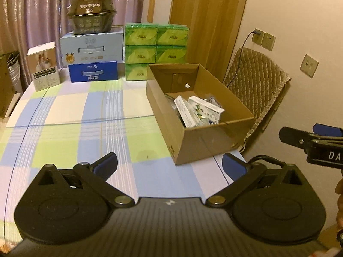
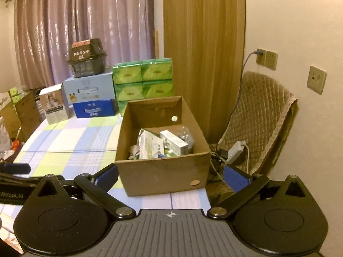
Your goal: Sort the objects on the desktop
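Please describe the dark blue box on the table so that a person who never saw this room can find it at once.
Look at the far edge of the checked table, where boxes stand before the curtain. The dark blue box stands in front of the larger pale blue carton, left of the green tissue packs. It alone is deep blue.

The dark lidded container (image 1: 91, 14) on top of the pale blue box (image 1: 92, 48) carries the word "HONGLU" upside down along its lid — the third letter is soft, so that reading is uncertain. The characters below it are too blurred to read. The right gripper (image 1: 310, 143), seen at the edge of the left wrist view, shows the white letters "DA", cut off by the frame. In the right wrist view the left gripper (image 2: 12, 184) bears "nRobot.AI" — its start is cropped. Print on the dark blue box (image 1: 92, 71), the green packs (image 1: 156, 42) and the cartons in the cardboard box (image 1: 214, 143) is illegible.
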Tool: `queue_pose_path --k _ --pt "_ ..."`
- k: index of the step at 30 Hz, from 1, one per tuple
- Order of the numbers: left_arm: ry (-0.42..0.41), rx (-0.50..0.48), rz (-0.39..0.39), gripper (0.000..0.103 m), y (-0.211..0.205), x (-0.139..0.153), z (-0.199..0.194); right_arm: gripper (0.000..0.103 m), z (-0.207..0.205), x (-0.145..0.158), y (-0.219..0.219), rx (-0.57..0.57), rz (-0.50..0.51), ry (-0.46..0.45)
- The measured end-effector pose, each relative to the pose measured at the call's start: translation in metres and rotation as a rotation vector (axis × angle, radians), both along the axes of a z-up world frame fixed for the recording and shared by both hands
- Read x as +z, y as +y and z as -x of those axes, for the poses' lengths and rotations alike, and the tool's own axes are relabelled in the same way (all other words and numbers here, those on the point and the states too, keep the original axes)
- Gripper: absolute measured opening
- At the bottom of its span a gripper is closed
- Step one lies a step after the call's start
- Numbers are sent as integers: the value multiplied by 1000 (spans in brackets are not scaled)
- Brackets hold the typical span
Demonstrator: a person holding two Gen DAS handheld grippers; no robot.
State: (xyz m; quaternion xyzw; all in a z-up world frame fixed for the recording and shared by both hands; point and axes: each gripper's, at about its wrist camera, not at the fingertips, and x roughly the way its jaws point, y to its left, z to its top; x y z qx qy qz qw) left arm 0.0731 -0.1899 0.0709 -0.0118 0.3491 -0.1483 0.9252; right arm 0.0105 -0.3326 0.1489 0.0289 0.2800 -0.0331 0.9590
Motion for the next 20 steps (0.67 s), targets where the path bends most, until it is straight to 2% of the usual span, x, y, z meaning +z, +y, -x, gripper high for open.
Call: queue_pose_path --k 5,9,15,20 --pt "18 12 19 102 3 -2 18 101 15 -1 5 1 -41 19" --pt "2 8 14 102 3 -2 26 101 23 -4 7 -12 -23 38" --pt "6 1 19 102 1 -3 25 101 30 -13 5 -20 -35 58" --pt "-24 6 31 102 4 -3 26 101 30 -18 4 -21 -33 68"
